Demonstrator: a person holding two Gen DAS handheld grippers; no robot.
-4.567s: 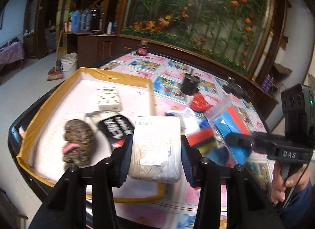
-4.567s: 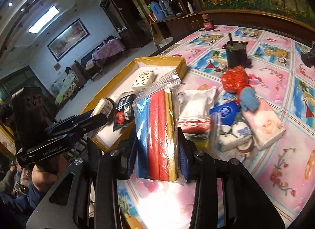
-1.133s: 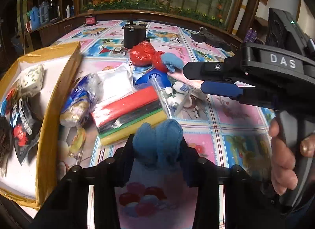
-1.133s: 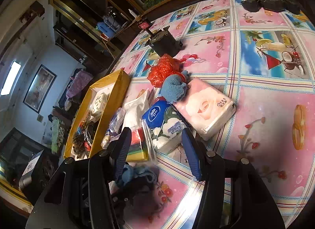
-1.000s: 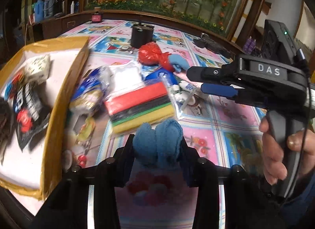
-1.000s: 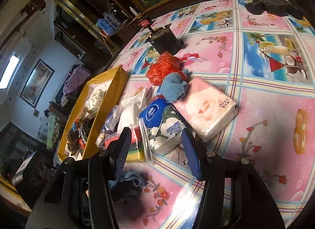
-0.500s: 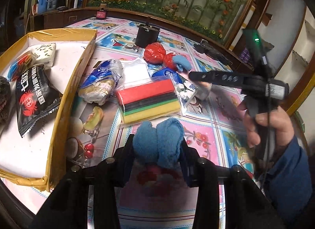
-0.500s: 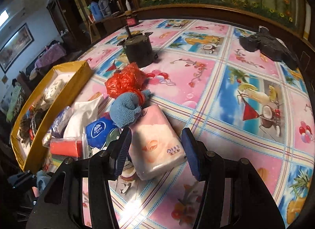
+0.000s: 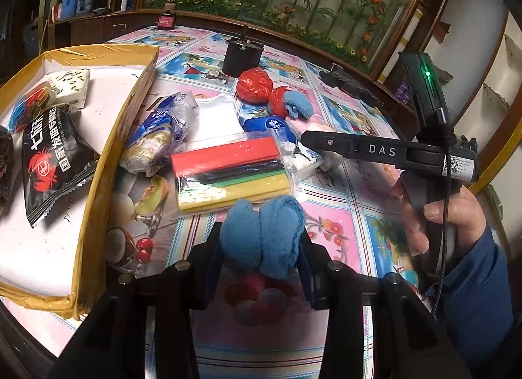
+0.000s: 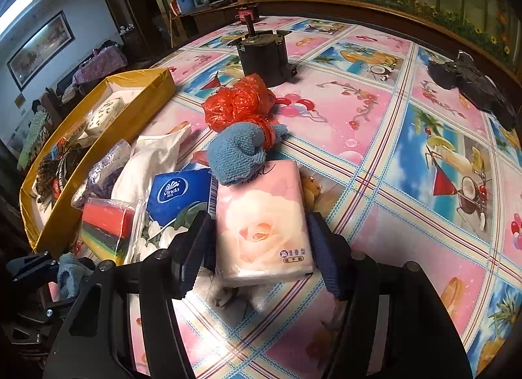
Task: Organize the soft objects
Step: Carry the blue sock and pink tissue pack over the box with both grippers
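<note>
Left claw point(image 9: 261, 242) clamped on blue cloth point(image 9: 262, 237), right claw point(image 10: 261, 248) angled down, opening astride pink tissue pack point(image 10: 261, 229)

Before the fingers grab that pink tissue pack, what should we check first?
1. Pink tissue pack sits between the right gripper fingers: ok.
2. Fingers wide enough: ok, opening, not pressing yet.
3. Nothing resting on the pack: not ok, blue knitted mitten overlaps its far end.
4. Left gripper grips the blue cloth: ok.
5. Yellow box has free space: ok.
6. Blue tissue pack clear of the left finger: cannot tell.
</note>
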